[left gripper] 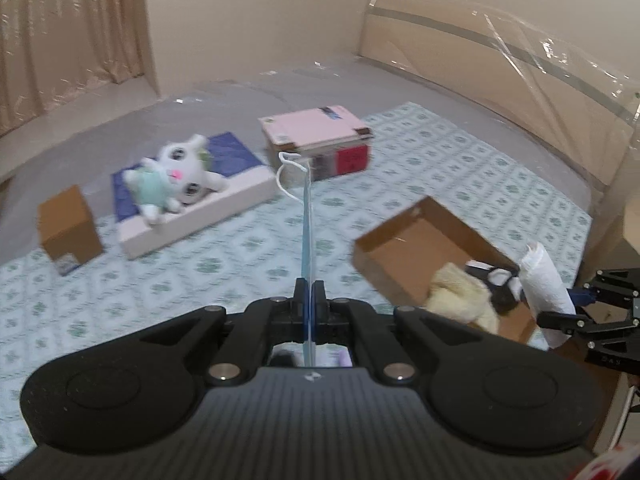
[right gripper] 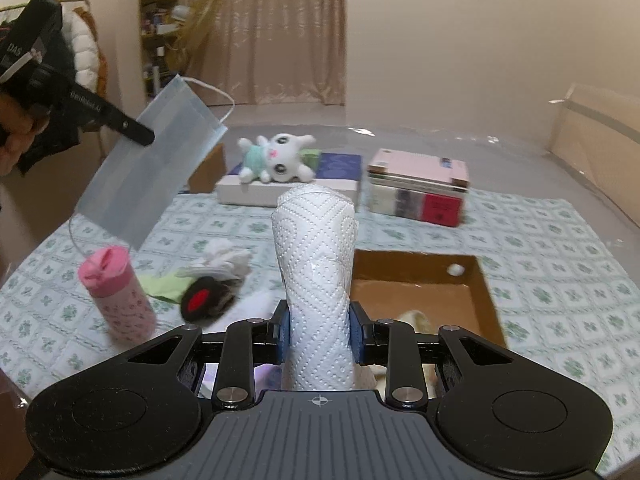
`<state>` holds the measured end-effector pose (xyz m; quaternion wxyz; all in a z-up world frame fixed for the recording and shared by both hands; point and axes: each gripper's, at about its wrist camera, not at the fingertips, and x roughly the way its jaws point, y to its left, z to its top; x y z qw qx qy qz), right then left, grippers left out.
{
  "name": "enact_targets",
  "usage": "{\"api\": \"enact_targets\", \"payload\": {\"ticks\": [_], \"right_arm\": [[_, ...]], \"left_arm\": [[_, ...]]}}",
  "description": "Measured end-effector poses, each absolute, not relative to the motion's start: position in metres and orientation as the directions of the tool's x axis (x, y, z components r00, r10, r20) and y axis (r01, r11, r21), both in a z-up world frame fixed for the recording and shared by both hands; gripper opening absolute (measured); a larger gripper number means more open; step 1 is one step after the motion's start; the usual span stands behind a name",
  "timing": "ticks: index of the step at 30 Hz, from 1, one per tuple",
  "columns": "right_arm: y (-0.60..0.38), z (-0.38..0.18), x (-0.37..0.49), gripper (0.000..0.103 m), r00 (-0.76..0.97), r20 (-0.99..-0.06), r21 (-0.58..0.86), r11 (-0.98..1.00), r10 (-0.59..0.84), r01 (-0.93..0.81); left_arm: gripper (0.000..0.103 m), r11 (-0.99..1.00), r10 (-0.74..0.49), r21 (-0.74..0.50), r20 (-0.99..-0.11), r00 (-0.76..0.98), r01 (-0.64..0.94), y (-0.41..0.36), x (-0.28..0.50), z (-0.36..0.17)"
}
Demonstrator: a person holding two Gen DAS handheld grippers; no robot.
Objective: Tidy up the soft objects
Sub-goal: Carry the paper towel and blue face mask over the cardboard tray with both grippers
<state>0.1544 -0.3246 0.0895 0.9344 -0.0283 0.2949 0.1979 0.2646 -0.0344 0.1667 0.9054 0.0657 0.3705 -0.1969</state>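
The right tool point(right gripper: 320, 338) is clamping an embossed paper towel roll point(right gripper: 316, 264) above the cardboard box point(right gripper: 486, 300), which is already holding what is probably a cream cloth point(left gripper: 460, 296). The left tool point(left gripper: 309, 300) is pinching a blue face mask point(right gripper: 154, 164) aloft. Farther off, socks point(right gripper: 220, 264) and a plush bunny point(right gripper: 276, 156) are still waiting on the bed.

Left tongs point(left gripper: 307, 294) pinched nearly closed and raised; right tongs point(right gripper: 320, 334) clamped partway, pointing forward.
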Motion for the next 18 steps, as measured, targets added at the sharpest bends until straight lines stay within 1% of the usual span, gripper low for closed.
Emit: {"api": "enact_targets", "payload": {"ticks": [11, 18], "right_arm": [[-0.408, 0.077, 0.148, 0.03, 0.774, -0.595, 0.062, 0.973, 0.216, -0.224], [-0.433, 0.062, 0.157, 0.03, 0.765, -0.616, 0.085, 0.981, 0.188, -0.173]], "left_arm": [[0.0, 0.861, -0.447, -0.176, -0.711, 0.543, 0.478, -0.132, 0.272, 0.13], [0.0, 0.841, -0.501, -0.258, -0.702, 0.506, 0.476, -0.184, 0.287, 0.109]]}}
